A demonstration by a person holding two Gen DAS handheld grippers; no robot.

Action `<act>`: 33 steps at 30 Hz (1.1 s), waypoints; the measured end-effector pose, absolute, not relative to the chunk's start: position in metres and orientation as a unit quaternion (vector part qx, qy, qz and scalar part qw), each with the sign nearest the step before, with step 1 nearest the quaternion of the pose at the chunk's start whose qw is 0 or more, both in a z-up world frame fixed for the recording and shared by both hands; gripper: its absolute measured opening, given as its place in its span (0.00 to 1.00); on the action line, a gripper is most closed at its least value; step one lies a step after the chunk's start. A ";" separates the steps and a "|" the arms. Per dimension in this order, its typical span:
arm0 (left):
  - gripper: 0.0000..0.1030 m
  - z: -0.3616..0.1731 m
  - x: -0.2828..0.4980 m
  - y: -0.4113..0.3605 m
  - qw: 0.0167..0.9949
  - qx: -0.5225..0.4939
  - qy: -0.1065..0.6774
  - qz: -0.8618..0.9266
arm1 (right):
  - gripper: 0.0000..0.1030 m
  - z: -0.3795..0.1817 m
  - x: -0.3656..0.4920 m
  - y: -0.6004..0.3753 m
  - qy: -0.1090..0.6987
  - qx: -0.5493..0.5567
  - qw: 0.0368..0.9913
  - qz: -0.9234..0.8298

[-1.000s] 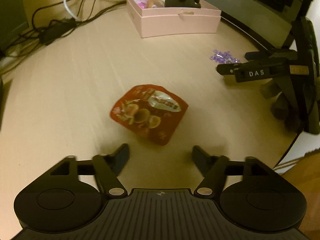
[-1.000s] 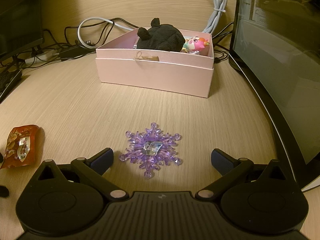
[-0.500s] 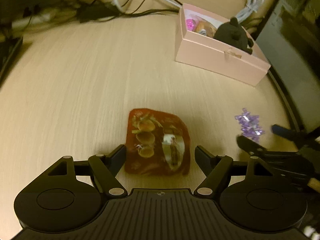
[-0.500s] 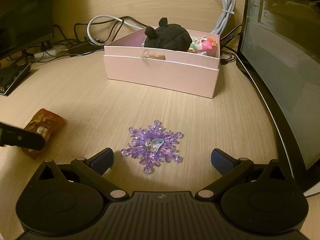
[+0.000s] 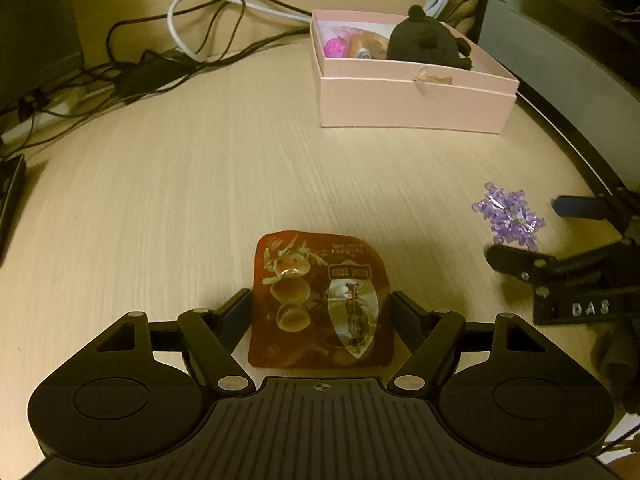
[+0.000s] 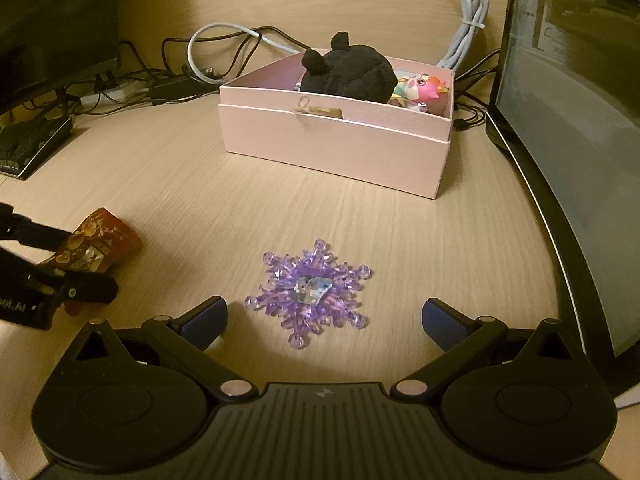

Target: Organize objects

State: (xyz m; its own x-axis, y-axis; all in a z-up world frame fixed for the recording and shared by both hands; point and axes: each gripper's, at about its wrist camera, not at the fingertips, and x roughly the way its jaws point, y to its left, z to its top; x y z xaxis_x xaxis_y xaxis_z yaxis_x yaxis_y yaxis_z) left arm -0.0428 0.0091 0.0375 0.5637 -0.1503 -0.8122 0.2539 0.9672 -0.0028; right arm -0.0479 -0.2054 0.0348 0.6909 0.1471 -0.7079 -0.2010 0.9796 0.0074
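Observation:
A red snack packet [image 5: 320, 300] lies flat on the wooden desk between the fingers of my left gripper [image 5: 320, 308], which is open around it; whether the pads touch its sides I cannot tell. It also shows in the right wrist view [image 6: 94, 246]. A purple crystal snowflake [image 6: 310, 290] lies on the desk just ahead of my open right gripper [image 6: 324, 316]; it also shows in the left wrist view [image 5: 508, 216]. A pink box [image 5: 412, 100] at the back holds a black plush toy [image 6: 348, 68] and a small pink toy [image 6: 424, 86].
A dark monitor [image 6: 580, 120] stands along the right edge of the desk. Cables and a power adapter [image 5: 160, 68] lie at the back left. A keyboard corner [image 6: 28, 144] sits at the far left. The right gripper [image 5: 560, 248] shows in the left wrist view.
My left gripper has moved forward over the red packet, which now sits between its fingers. My right gripper has edged a little closer to the snowflake.

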 end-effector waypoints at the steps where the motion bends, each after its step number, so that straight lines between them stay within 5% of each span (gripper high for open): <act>1: 0.76 0.037 -0.045 0.010 0.884 0.058 0.450 -0.116 | 1.00 0.035 -0.046 -0.204 0.382 -0.035 0.919 0.094; 9: 0.76 0.036 -0.052 0.016 0.884 0.068 0.442 -0.141 | 0.97 0.037 -0.037 -0.194 0.395 -0.028 0.915 0.079; 12: 0.76 0.035 -0.053 0.019 0.885 0.069 0.435 -0.152 | 0.83 0.042 -0.040 -0.188 0.399 -0.031 0.913 0.082; 15: 0.76 0.035 -0.050 0.021 0.883 0.072 0.434 -0.164 | 0.57 0.049 -0.042 -0.179 0.408 -0.045 0.907 0.094; 28: 0.76 0.040 -0.038 0.049 0.871 0.022 0.435 -0.229 | 0.57 0.117 -0.061 -0.181 0.389 -0.046 0.919 0.037; 33: 0.76 0.083 -0.007 0.060 0.887 -0.023 0.386 -0.252 | 0.57 0.146 -0.073 -0.192 0.363 -0.020 0.931 0.023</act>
